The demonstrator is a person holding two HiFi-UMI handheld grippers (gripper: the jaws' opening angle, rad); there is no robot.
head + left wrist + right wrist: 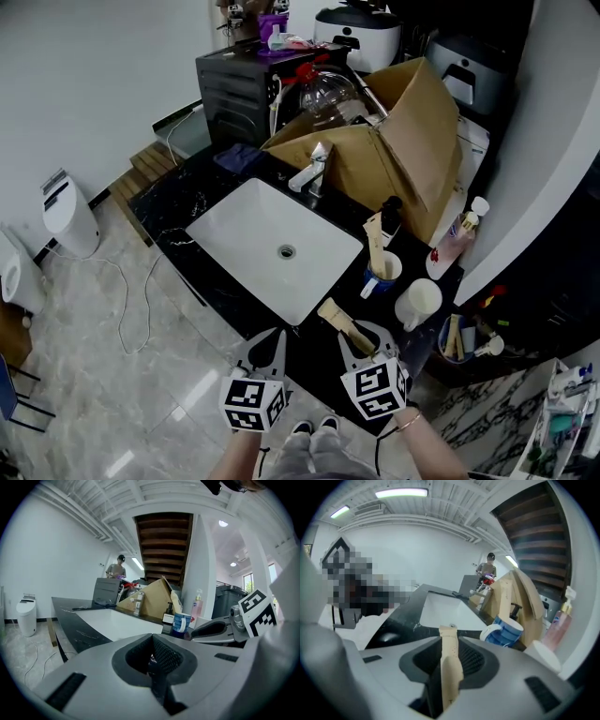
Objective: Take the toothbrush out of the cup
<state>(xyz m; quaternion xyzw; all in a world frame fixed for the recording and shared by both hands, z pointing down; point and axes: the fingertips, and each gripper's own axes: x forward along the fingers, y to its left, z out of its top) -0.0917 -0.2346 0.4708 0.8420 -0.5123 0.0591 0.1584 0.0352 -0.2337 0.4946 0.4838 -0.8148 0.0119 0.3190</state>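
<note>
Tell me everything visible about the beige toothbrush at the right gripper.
The toothbrush is a flat, pale beige stick, wood-like, with a squared end; no bristles can be made out. It is out of the cup and appears to lie on the black counter by the sink, its near end between the jaws of the right gripper. In the right gripper view it sits close to one pad with a dark gap at the other, so it looks loose, not clamped.

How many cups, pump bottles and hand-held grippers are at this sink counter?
Cups: 2, a blue-and-white mug and a white cup
Pump bottles: 2, a pink bottle and a black bottle
Grippers: 2, left gripper and right gripper
Total: 6
</note>
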